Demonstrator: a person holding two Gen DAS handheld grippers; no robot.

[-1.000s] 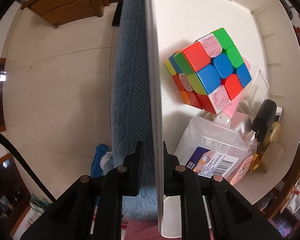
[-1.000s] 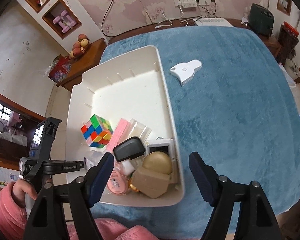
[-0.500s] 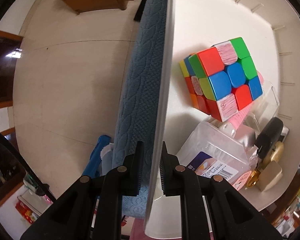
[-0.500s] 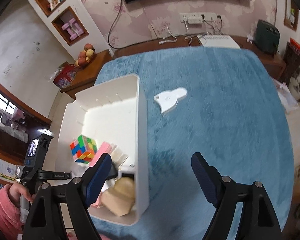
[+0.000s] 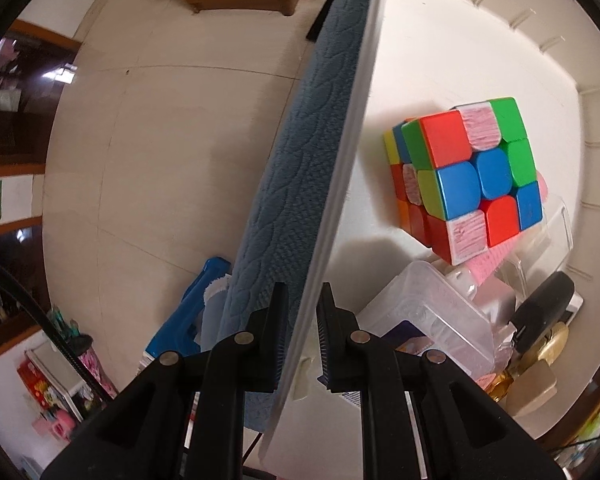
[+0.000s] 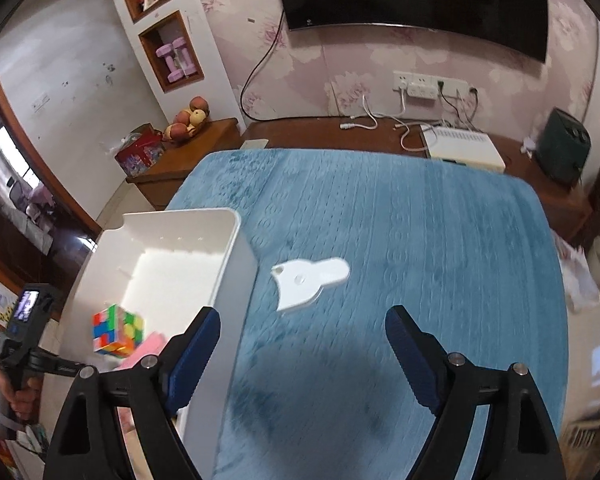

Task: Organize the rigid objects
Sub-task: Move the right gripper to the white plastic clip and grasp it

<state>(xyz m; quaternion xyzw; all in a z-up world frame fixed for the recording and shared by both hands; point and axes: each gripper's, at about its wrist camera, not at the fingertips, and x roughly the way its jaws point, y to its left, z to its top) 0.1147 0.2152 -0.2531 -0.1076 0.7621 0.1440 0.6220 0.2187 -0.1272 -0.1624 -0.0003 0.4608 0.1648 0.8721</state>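
**Bin pinched at the wall, other tool spreading over the cloth**

The left tool points steeply down, its jaws clamped on the long wall of the white plastic bin, which sits tilted. Inside, toward three o'clock of that grip, lies the multicoloured puzzle cube above a clear lidded box. The right tool hangs angled over the blue-covered counter, jaws opening with nothing between them. The flat white plastic piece lies at twelve o'clock, just beyond them.
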